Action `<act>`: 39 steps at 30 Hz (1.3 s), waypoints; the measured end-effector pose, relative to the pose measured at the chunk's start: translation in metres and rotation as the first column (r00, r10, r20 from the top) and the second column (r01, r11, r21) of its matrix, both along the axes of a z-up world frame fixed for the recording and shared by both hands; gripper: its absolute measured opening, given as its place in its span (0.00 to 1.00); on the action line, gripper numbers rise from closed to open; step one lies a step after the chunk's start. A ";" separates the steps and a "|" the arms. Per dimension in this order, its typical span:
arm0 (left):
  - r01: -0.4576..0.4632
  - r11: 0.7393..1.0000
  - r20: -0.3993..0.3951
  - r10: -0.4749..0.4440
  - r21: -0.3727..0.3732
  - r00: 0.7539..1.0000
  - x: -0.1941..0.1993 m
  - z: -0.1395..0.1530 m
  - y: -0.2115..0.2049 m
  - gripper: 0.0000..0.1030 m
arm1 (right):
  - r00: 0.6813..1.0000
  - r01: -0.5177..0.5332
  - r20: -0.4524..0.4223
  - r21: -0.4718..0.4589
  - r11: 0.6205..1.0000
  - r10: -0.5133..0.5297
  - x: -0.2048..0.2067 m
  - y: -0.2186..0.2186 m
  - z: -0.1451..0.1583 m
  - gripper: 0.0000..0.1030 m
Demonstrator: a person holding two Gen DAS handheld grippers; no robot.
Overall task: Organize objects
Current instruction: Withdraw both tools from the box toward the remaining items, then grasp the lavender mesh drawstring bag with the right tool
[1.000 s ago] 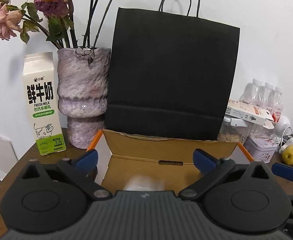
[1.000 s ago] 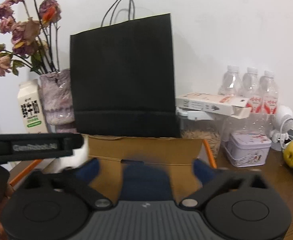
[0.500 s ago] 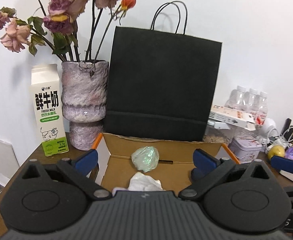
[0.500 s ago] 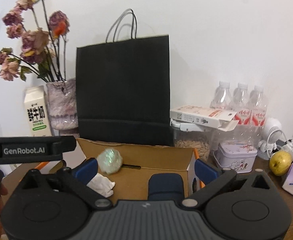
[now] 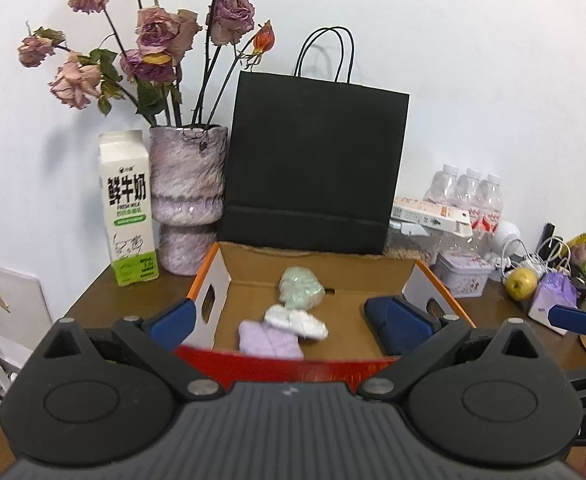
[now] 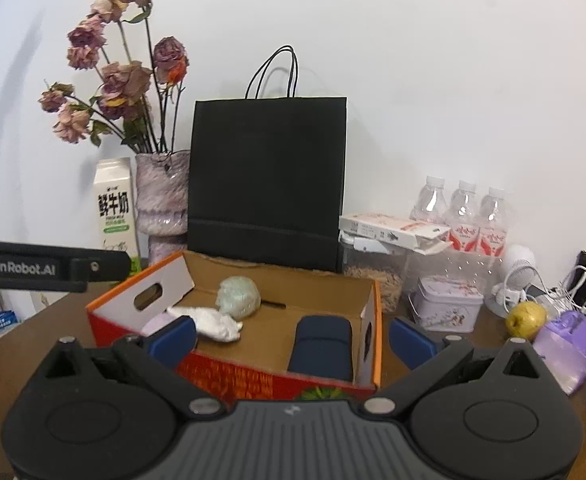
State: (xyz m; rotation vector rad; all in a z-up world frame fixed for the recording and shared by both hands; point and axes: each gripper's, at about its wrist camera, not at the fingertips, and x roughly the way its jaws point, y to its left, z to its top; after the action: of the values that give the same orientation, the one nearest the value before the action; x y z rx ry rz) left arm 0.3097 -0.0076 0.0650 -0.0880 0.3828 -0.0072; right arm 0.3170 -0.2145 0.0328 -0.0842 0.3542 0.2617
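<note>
An open cardboard box [image 5: 317,276] with red and orange outer walls sits on the brown table; it also shows in the right wrist view [image 6: 277,284]. Inside lie a pale green wad [image 5: 301,289], a white wad [image 5: 297,321], a lilac wad [image 5: 268,340] and a dark blue object [image 6: 320,347]. My left gripper [image 5: 283,322] is open and empty, above the box's near wall. My right gripper [image 6: 291,340] is open and empty, in front of the box.
A black paper bag [image 5: 313,168], a vase of dried roses [image 5: 189,196] and a milk carton [image 5: 127,212] stand behind the box. At the right are water bottles [image 6: 465,216], a tin [image 6: 447,304], an apple [image 6: 527,318], a purple pack [image 6: 565,344] and cables.
Both grippers have pulled up and back from inside the box. The whole box and its contents have come into view. The jaws stayed open.
</note>
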 end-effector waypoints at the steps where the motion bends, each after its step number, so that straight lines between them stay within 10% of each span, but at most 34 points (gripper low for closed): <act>1: 0.000 1.000 -0.004 0.000 0.000 1.000 -0.004 -0.001 0.001 1.00 | 1.000 -0.001 -0.007 -0.004 1.000 0.001 -0.005 -0.002 -0.002 1.00; 27: -0.037 0.999 -0.153 0.038 0.009 0.988 -0.101 -0.044 0.023 1.00 | 0.939 -0.097 -0.339 -0.095 0.991 0.059 -0.064 -0.038 -0.103 1.00; 39: -0.038 0.999 -0.179 0.039 0.009 0.983 -0.131 -0.052 0.021 1.00 | 0.941 -0.143 -0.314 -0.038 0.989 0.124 -0.066 -0.045 -0.108 0.87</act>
State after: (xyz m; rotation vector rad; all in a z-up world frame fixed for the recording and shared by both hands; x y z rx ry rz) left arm 0.1789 0.0138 0.0125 -0.0905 0.5606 0.0405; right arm 0.2508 -0.2596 -0.0750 -0.1275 0.6726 0.4002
